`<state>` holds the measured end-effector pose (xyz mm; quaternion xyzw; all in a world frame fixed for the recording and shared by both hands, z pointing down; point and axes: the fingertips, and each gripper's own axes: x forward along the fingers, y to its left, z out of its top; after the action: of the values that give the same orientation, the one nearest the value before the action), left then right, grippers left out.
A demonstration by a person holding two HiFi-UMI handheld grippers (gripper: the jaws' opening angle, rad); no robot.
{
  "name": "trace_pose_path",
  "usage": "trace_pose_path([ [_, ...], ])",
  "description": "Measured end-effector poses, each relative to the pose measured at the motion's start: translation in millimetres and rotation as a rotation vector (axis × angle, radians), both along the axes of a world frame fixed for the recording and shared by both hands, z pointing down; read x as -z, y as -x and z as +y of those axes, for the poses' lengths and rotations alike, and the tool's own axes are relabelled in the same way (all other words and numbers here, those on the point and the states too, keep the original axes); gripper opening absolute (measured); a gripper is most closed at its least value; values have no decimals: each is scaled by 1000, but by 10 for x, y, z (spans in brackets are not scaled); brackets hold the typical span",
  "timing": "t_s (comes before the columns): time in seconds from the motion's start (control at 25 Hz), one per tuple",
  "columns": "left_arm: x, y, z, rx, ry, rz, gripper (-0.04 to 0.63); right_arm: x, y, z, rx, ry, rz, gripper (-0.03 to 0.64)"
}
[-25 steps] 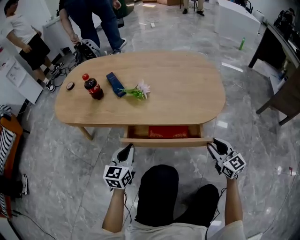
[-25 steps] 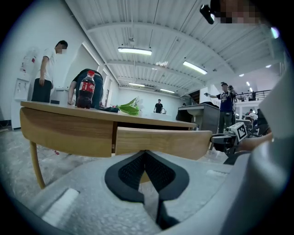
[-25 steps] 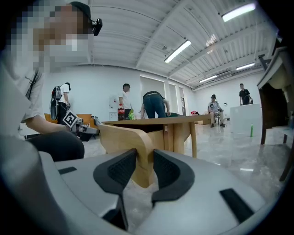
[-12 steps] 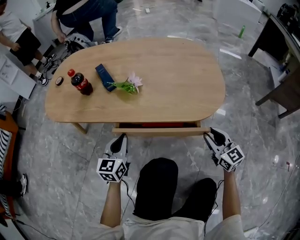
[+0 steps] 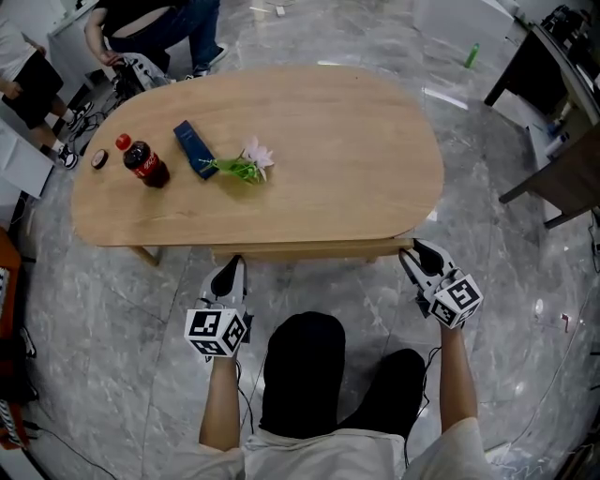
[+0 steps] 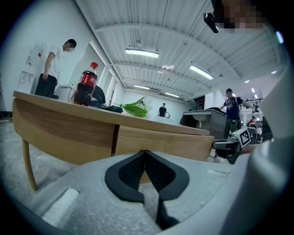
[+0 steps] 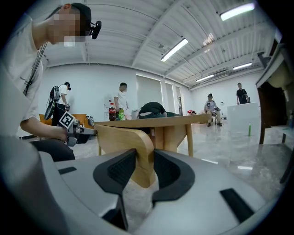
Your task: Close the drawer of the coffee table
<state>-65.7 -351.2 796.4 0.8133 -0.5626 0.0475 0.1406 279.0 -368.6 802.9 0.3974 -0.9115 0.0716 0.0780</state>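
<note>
The oval wooden coffee table (image 5: 328, 159) fills the middle of the head view. Its drawer front (image 5: 309, 249) lies almost flush under the near edge, with nothing of the inside showing. My left gripper (image 5: 231, 272) is shut, its tips meeting against the left part of the drawer front (image 6: 174, 143). My right gripper (image 5: 412, 253) has the right end of the drawer front (image 7: 131, 142) between its pads, which touch the wood on both sides; its jaws have just been opening slightly around it.
On the tabletop's left stand a cola bottle (image 5: 142, 162), a blue box (image 5: 194, 149) and a flower (image 5: 246, 161). People stand beyond the far left corner (image 5: 150, 28). The wearer's dark-trousered legs (image 5: 300, 366) are between the grippers. Dark furniture (image 5: 553, 84) stands at the right.
The drawer has slid in from open, with red contents showing, to nearly flush. Both grippers have moved toward the table with it.
</note>
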Motion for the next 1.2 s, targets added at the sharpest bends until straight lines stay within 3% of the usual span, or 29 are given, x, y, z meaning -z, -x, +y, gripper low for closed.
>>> trace_pose_path([
  [0.32,1,-2,-109,25,-17,24,9,3,-7,-109,-7,4,-1,132],
  [0.8,5,6,-306,16,-22,-9,9,5,5,-295,-58,-5,3,135],
  [1.2,4,18,-396,39,-24,4,9,2,15,-386,-76,0,-13,135],
])
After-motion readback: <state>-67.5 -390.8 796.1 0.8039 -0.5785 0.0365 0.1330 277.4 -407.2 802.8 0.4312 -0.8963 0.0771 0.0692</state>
